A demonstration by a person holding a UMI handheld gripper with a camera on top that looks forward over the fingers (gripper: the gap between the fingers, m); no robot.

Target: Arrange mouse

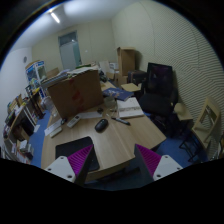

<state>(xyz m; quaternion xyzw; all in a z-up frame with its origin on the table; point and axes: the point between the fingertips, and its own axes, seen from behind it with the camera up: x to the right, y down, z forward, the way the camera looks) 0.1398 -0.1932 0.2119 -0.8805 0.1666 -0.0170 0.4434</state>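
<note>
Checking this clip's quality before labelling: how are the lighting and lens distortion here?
Gripper view: a ceiling lamp lights the room evenly, the wide lens bends the walls, and the mouse on the table appears small beyond the open tongs.

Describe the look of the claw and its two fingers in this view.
The claw shows as two fingers at the bottom of the gripper view. Each finger has a pale, whitish outer body and a flat magenta pad on its inner face, roughly wedge-shaped and tapering toward the tip. No cables, markings or sleeve are visible.
</note>
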